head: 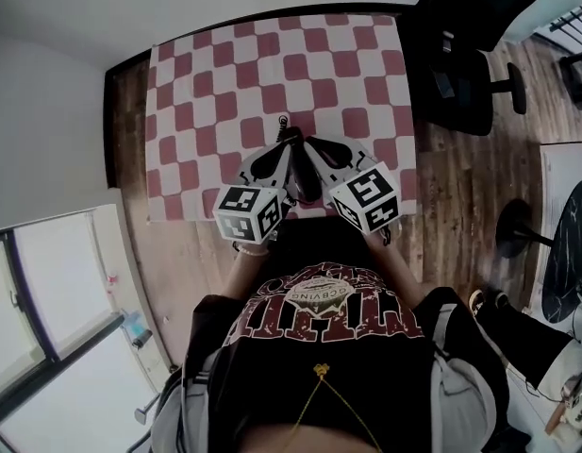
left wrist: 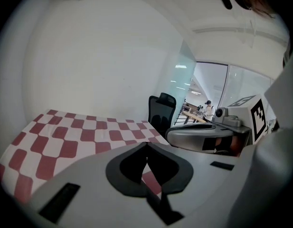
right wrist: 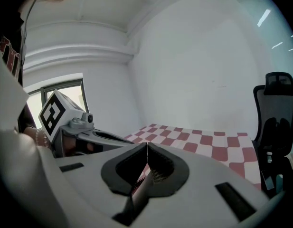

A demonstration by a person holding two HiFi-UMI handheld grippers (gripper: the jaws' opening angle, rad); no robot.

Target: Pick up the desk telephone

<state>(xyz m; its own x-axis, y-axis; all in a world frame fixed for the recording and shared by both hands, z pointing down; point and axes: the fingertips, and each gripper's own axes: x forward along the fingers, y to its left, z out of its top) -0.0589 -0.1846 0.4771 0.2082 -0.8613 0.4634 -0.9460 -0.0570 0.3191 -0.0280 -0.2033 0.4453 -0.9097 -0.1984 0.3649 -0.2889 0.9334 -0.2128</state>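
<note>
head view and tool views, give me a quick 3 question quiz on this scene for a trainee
1. True or false: a desk telephone lies on the checked cloth.
2. The left tool's jaws are: A wide apart; B together, nothing between; C closed on a cable.
3. What stands right of the cloth in the head view?
Key: 1 false; 2 B; 3 a black office chair.

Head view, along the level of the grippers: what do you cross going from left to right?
White wall → checkered tablecloth's left edge → left gripper → right gripper → wooden floor → black round base.
</note>
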